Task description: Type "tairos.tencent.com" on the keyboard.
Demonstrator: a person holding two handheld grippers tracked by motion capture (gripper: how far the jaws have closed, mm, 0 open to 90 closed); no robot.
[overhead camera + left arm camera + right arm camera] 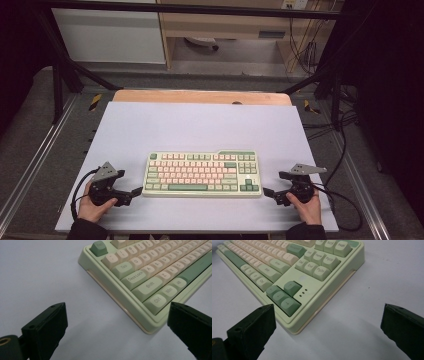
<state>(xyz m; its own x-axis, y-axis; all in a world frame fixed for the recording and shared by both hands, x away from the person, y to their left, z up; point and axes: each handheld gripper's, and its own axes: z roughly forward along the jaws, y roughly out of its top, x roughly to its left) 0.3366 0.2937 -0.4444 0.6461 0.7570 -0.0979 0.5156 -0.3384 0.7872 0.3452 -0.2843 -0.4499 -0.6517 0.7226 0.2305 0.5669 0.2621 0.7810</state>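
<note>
Left gripper [136, 190] jaws wide near keyboard [202, 174] left corner, right gripper [267, 192] jaws wide off its right corner, nothing gripped, on grey mat [200, 125].

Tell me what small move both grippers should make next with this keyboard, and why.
Probably ease both inward until the jaws straddle the keyboard's short ends. The left gripper and right gripper sit open on the table beside the near corners, touching nothing. In the left gripper view the corner by the Ctrl key lies between the jaws; in the right gripper view the arrow-key corner does.
</note>
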